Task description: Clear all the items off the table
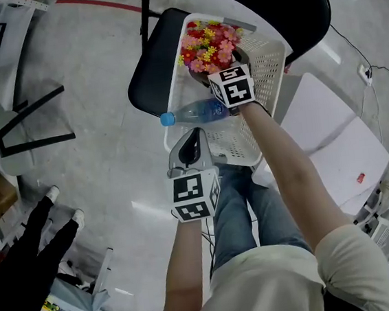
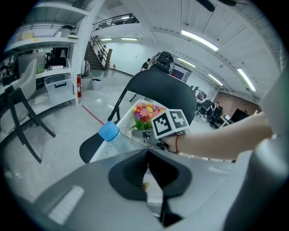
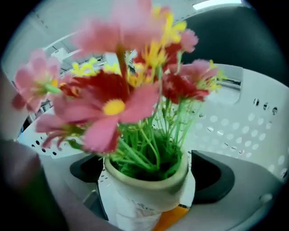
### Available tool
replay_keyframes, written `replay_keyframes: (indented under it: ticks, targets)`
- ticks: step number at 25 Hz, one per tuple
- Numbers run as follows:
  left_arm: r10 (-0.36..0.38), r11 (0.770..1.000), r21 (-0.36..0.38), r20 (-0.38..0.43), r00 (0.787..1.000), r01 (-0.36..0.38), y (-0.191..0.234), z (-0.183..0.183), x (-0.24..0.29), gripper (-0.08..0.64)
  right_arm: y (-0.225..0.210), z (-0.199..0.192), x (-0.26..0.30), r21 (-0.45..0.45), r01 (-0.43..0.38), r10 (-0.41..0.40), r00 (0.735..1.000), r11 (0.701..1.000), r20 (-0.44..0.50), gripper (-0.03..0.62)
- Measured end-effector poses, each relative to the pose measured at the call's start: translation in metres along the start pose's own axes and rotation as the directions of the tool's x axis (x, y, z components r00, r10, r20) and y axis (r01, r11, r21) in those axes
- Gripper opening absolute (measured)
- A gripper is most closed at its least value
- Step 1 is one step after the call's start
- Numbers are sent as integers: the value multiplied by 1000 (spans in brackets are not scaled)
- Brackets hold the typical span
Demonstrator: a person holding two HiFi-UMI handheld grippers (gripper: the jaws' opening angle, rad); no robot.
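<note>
My right gripper point(image 1: 222, 72) pinches the flower pot point(image 3: 144, 189) upright inside the basket point(image 1: 267, 61) at 12 o'clock, I judge for setting down, while my left gripper point(image 1: 192, 145) hangs empty at 6 o'clock, jaws pressed together.

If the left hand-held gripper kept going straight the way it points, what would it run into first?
Probably the clear bottle lying across the white basket, right ahead of the left hand-held gripper. Depth is unclear, so the basket's near rim could come first.
</note>
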State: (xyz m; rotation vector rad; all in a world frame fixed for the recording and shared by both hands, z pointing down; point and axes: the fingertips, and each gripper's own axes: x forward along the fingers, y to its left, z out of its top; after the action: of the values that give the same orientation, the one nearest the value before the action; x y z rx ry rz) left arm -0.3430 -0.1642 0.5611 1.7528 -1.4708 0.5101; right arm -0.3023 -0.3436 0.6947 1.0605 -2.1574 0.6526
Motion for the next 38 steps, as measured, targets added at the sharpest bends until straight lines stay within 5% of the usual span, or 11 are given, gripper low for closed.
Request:
replay_keyframes:
  ticks: [31, 38]
  targets:
    - [1, 1000, 28, 8, 1000, -1, -29, 15, -27, 9, 11, 40, -96, 12, 20, -21, 998, 1000, 51, 590]
    - [-7, 1000, 29, 22, 1000, 7, -41, 21, -42, 9, 17, 48, -147, 2, 64, -64, 994, 998, 91, 294]
